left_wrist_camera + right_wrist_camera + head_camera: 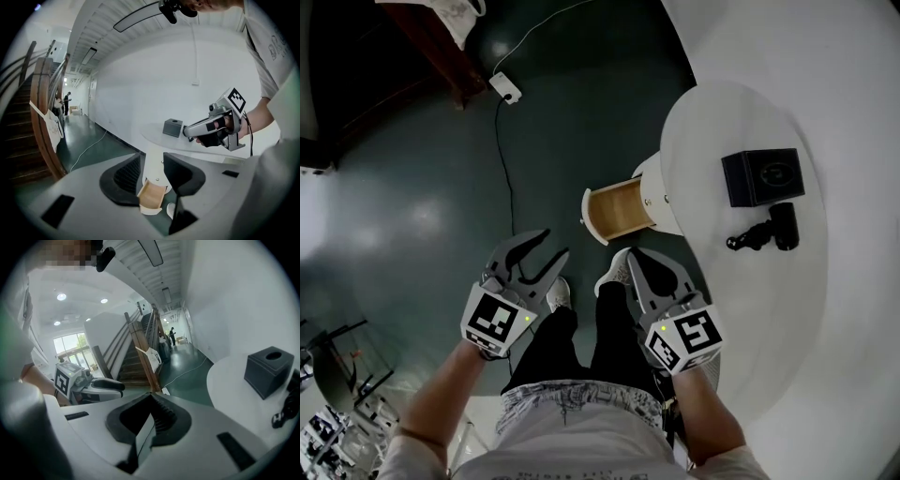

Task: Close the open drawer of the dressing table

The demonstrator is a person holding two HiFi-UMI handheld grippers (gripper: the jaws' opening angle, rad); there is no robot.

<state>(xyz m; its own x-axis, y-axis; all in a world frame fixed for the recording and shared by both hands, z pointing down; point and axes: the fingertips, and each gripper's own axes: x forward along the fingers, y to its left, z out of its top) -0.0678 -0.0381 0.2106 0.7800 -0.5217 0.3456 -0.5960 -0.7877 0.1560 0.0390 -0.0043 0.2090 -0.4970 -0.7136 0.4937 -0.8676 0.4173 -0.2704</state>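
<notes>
The white dressing table (741,122) stands at my right, and its wooden drawer (621,210) is pulled out toward the floor side. My left gripper (551,246) hovers open, short of the drawer's white front and a little left of it. In the left gripper view the drawer (152,194) shows through the gap of the left gripper (152,180). My right gripper (634,259) is shut with nothing in it, just below the drawer, close to the table's edge. The right gripper (149,427) has its pads pressed together in its own view.
A black box (762,177) and a black handheld device (766,231) lie on the tabletop. A white cable and adapter (505,87) run across the dark green floor. A wooden staircase (136,357) rises at the far left. My legs and shoes (614,272) are beneath the grippers.
</notes>
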